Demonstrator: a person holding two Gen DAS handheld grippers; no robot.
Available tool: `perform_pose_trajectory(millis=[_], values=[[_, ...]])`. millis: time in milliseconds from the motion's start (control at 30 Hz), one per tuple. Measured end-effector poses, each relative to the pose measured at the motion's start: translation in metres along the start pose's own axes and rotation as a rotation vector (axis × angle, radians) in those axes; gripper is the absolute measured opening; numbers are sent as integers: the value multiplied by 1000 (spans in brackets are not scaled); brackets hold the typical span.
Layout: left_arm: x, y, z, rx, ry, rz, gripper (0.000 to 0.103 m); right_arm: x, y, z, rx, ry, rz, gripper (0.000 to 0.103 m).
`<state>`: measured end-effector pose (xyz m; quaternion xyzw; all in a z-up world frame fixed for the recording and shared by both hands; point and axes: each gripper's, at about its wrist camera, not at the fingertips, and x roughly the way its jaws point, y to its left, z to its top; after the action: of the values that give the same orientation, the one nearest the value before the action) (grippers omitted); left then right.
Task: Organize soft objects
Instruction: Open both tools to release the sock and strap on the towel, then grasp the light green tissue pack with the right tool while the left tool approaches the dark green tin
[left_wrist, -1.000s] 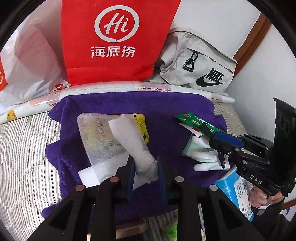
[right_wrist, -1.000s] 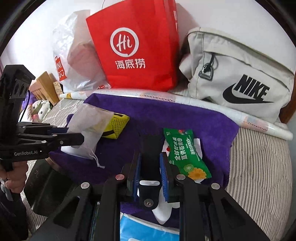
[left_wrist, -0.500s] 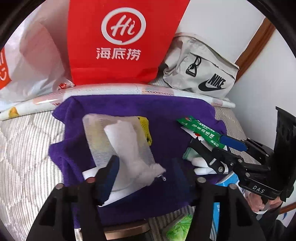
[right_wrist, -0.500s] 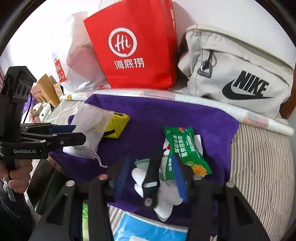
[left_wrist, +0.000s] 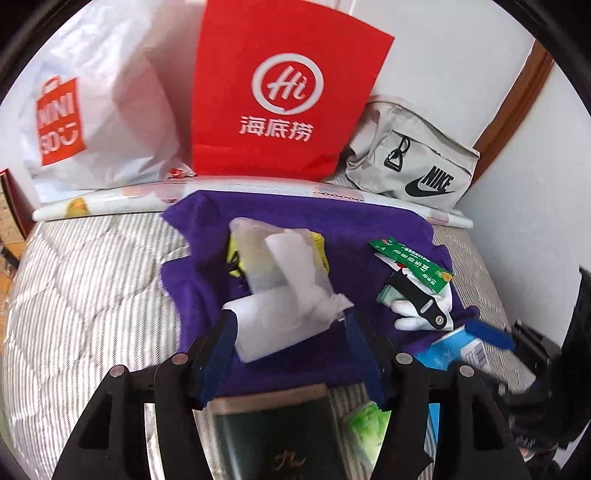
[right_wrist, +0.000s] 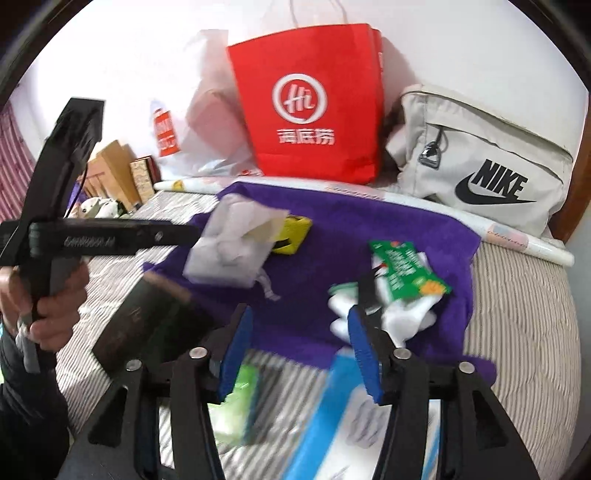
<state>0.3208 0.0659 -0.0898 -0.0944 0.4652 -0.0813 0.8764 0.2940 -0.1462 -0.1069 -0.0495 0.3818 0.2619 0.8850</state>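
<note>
A purple towel (left_wrist: 369, 229) (right_wrist: 332, 229) lies on the striped bed. On it lie a white mesh pouch with a rolled white cloth (left_wrist: 288, 280) (right_wrist: 232, 247) over a yellow item (right_wrist: 293, 236), and to the right a green snack packet (left_wrist: 410, 262) (right_wrist: 402, 267), a white glove (left_wrist: 410, 317) (right_wrist: 402, 321) and a black strap (left_wrist: 417, 299). My left gripper (left_wrist: 291, 343) is open and empty just short of the pouch. My right gripper (right_wrist: 301, 350) is open and empty, near the glove.
A red Hi bag (left_wrist: 280, 92) (right_wrist: 310, 99), a white Miniso bag (left_wrist: 92, 122), a grey Nike bag (left_wrist: 413, 162) (right_wrist: 480, 166) and a rolled mat (left_wrist: 110, 201) stand behind. A dark green book (left_wrist: 280, 439), blue tissue pack (right_wrist: 351, 417) and green packet (left_wrist: 365, 424) lie at the front.
Both grippers have opened and pulled back. The left let go of the rolled white cloth; the right let go of the black strap, which now lies on the glove.
</note>
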Motion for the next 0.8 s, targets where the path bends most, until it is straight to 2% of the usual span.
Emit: perform_pose_trajectory(millis=[167,400,733,800], values=[[-16,9,-12,-11,-21,5,59,1,26,-20,-17,29,-3,60],[-30,24,-25,-19,-37,-7,59,24,52,-39,-12,101,3,60],[-41,45,-31,-36,-68,-31,60,58,70,-52,-78,183,-134,61],[-40,48,-32,-41,-65,-32,60,62,74,-54,-101,196,-153,64]])
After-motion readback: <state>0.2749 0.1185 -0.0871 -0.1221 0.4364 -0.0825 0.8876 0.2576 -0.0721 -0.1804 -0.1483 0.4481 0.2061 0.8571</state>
